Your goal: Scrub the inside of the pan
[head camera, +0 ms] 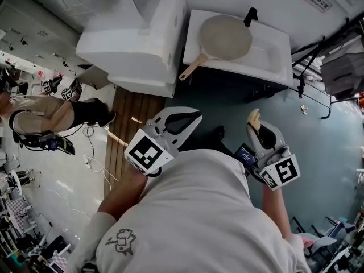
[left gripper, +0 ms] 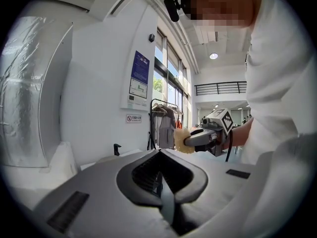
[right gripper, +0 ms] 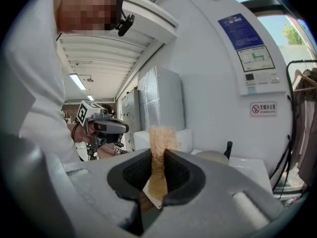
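A round pan (head camera: 224,37) with a wooden handle (head camera: 192,70) lies in the white sink (head camera: 267,61) ahead of me, and its rim (right gripper: 212,156) shows in the right gripper view. My right gripper (head camera: 256,122) is shut on a yellow-tan sponge (right gripper: 159,152), which sticks up past the jaws (head camera: 253,116). My left gripper (head camera: 193,117) is shut with nothing in it. Both grippers are held in the air in front of my chest, well short of the sink. Each one shows in the other's view: the right gripper (left gripper: 205,135) with the sponge (left gripper: 181,140), and the left gripper (right gripper: 101,125).
A black tap (head camera: 250,17) stands at the sink's back edge. A big white appliance (head camera: 142,33) sits left of the sink. A wooden strip (head camera: 128,118) runs across the floor below it. Another person (head camera: 45,115) stands far left, and a clothes rack (left gripper: 163,125) stands to the right.
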{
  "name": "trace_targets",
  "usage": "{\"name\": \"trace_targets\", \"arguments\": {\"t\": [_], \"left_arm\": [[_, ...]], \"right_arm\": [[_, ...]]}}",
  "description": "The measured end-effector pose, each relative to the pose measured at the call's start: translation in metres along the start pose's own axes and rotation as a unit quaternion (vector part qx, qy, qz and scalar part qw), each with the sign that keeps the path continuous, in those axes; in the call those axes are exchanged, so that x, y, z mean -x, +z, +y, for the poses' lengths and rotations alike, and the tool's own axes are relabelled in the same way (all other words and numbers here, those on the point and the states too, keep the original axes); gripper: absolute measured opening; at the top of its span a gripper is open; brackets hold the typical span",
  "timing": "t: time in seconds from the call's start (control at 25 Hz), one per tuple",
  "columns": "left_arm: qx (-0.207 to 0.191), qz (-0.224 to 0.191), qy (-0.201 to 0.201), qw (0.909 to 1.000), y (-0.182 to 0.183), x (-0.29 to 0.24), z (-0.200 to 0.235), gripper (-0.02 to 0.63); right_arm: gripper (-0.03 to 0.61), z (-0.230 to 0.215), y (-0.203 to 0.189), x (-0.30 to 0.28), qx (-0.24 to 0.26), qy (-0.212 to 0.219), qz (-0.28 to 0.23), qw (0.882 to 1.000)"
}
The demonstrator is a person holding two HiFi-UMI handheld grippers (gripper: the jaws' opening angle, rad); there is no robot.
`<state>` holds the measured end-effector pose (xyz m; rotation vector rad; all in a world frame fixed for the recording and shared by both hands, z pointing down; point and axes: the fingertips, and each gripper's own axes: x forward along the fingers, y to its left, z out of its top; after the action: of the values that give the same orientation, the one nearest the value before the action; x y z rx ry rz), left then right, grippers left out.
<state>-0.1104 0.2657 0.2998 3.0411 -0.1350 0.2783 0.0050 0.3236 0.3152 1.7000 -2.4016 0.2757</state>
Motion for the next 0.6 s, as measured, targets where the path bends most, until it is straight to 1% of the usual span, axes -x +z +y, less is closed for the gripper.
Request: {"name": "trace_targets", "arguments": {"t": [0.24, 0.6], "left_arm": [[-0.001, -0.005, -0.004, 1.0, 0.001, 0.005, 0.001, 0.002], [0.002, -0.003, -0.012, 0.9999, -0.002, 0.01, -0.004, 0.002]], "right_arm": [[0.051, 0.01, 0.004, -0.004, 0.005, 0.0, -0.006, 1.0], [0.052, 0.022, 0.002, -0.005, -0.005, 0.0, -0.005, 1.0]]}}
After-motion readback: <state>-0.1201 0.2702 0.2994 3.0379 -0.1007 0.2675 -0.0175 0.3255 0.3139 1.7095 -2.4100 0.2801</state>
